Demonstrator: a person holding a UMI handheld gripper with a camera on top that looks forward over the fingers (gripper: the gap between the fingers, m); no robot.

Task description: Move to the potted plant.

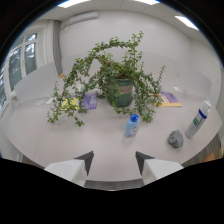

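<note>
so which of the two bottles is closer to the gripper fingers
The small blue-capped bottle, just beyond the open gripper, in front of the potted plant. The taller white bottle stands farther off to the side.

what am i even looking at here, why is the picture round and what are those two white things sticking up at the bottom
The picture comes from a wide-angle camera that rides on a hand-held gripper, so the view bulges into a circle. The two white shapes with dark tips are its fingers; they stand open with nothing between them. A person carries this tool; there is no robot arm. Ahead lies a white table. On it, beyond the fingers, stands a potted plant with long trailing branches. Nearer are a small blue-capped bottle, a grey crumpled object and a white spray bottle. Papers or booklets lie beside the pot.
</note>
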